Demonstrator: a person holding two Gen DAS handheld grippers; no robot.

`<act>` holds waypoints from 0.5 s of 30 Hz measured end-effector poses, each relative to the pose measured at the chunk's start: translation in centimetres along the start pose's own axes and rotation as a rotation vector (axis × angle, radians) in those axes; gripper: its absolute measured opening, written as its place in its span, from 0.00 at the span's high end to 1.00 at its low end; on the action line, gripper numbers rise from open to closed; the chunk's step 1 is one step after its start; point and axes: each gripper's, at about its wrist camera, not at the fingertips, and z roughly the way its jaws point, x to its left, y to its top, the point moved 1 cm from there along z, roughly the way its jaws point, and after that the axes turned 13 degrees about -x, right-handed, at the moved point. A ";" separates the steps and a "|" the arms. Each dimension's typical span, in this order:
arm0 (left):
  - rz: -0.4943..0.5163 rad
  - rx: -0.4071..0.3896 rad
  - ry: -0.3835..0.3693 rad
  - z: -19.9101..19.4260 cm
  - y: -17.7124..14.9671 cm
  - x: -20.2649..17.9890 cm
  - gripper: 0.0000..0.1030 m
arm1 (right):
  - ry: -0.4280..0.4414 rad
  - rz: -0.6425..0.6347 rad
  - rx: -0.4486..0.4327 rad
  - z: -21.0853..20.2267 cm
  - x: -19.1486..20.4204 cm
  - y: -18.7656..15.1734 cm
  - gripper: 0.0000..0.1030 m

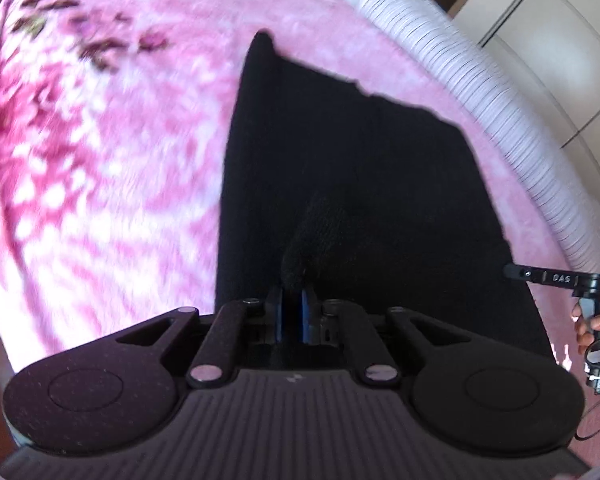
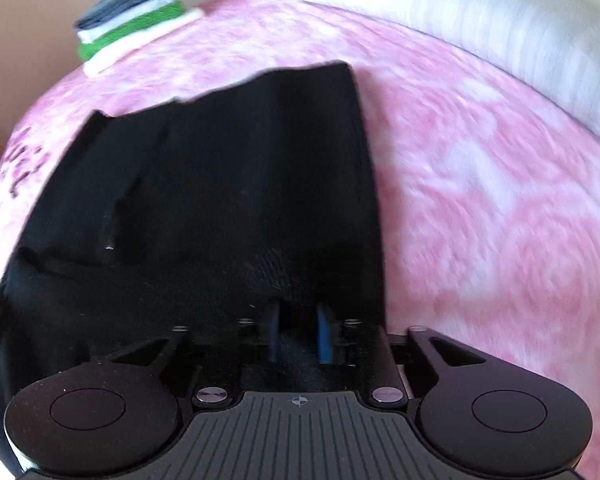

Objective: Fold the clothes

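Both my hand-held grippers, left (image 1: 291,304) and right (image 2: 299,328), pinch the black garment (image 1: 340,168); its length runs toward frame top.

I count one black knit garment (image 1: 360,168), one pink floral plush blanket (image 1: 100,160), one white ribbed pad (image 1: 480,92) along its edge. One stack of folded clothes (image 2: 128,28), four visible layers: grey, white, green, cream. Two of my black two-finger tongs: left (image 1: 291,308), right (image 2: 298,332).
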 end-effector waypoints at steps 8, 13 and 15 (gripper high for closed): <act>-0.453 -0.004 0.128 -9.7 -5.7 3.3 0.76 | -0.078 0.439 -0.066 -9.3 -5.3 -3.6 0.51; -0.849 -0.039 0.100 -13.1 -11.0 4.2 0.64 | -0.066 0.828 -0.043 -13.5 -7.6 -9.7 0.44; -0.907 -0.045 0.094 -12.2 -11.7 4.5 0.64 | -0.058 0.934 -0.036 -13.7 -7.8 -11.5 0.43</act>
